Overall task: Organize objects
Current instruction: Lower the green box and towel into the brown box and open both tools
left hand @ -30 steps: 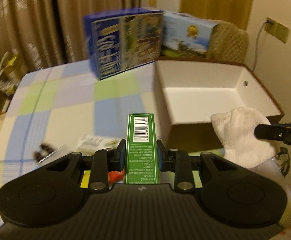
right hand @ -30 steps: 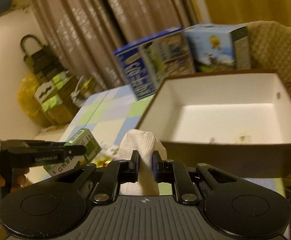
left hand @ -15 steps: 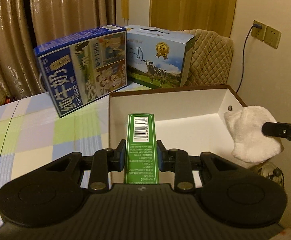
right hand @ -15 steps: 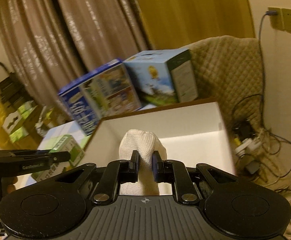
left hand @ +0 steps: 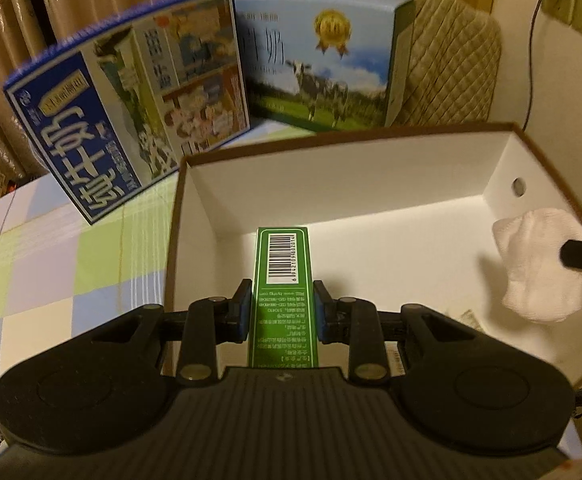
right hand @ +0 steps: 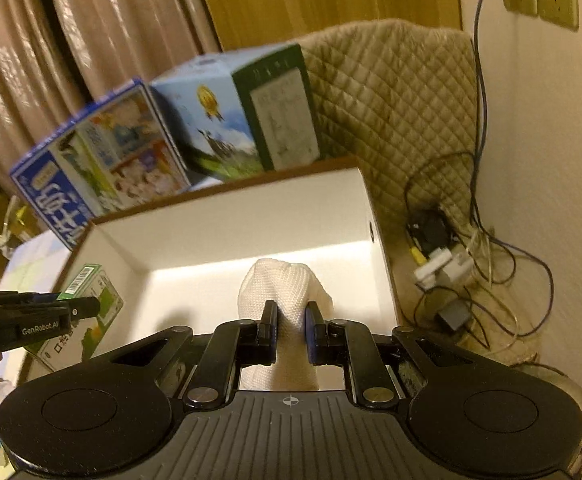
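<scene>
My left gripper (left hand: 282, 312) is shut on a narrow green box (left hand: 283, 280) with a barcode label, held over the near left part of an open brown box with white inside (left hand: 371, 192). In the right wrist view that green box (right hand: 91, 300) and the left gripper (right hand: 87, 307) hang at the box's left wall (right hand: 103, 256). My right gripper (right hand: 291, 332) is shut on a white knitted cloth (right hand: 285, 286), which hangs above the box's right side. From the left wrist view the cloth (left hand: 539, 268) shows at the right rim.
Two milk cartons stand behind the box: a blue one (left hand: 131, 120) leaning at the left and a cow-printed one (left hand: 323, 60). A quilted chair back (right hand: 391, 112) stands behind. Cables and chargers (right hand: 451, 264) lie by the wall. A chequered cloth (left hand: 51, 264) covers the table.
Both grippers have moved forward and lower over the open box, which now looks larger. The green box and the white cloth are now above its inside. Both grips are unchanged.
</scene>
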`<action>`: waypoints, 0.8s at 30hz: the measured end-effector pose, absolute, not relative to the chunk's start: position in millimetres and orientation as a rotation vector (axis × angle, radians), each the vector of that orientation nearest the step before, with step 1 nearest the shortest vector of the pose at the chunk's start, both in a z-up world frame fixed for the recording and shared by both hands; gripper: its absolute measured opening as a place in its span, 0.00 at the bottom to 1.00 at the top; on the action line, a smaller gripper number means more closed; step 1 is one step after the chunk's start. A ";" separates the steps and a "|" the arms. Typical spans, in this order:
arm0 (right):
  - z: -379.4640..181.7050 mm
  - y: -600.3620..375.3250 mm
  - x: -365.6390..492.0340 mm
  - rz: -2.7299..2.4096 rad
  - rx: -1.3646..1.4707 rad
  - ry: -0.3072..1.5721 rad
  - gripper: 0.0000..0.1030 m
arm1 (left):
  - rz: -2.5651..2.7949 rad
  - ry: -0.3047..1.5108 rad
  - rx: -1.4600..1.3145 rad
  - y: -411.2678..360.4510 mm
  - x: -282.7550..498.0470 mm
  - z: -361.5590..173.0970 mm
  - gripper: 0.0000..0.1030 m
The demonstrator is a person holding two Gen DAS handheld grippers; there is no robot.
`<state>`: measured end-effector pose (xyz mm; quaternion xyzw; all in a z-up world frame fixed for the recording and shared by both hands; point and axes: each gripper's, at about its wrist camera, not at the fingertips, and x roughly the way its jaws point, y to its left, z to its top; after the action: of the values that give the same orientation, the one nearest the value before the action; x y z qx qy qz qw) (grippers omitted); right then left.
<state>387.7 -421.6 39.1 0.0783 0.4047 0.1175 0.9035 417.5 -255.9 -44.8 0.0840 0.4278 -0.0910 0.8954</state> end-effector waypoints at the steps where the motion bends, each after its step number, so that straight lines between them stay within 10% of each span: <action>1: 36.4 -421.3 391.0 0.240 0.157 0.841 0.10 | -0.185 0.897 0.177 -256.3 420.4 -49.4 0.25; 14: 25.1 -416.3 416.8 0.223 0.094 0.861 0.10 | -0.171 0.950 0.173 -261.8 437.5 -73.0 0.25; 24: 24.6 -406.9 418.0 0.215 -0.011 0.812 0.12 | -0.183 0.934 0.167 -254.9 433.3 -61.8 0.59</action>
<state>418.0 -406.9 24.6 -0.0053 0.3942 0.1042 0.9131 433.3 -254.9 -61.8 0.0804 0.4491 -0.0879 0.8855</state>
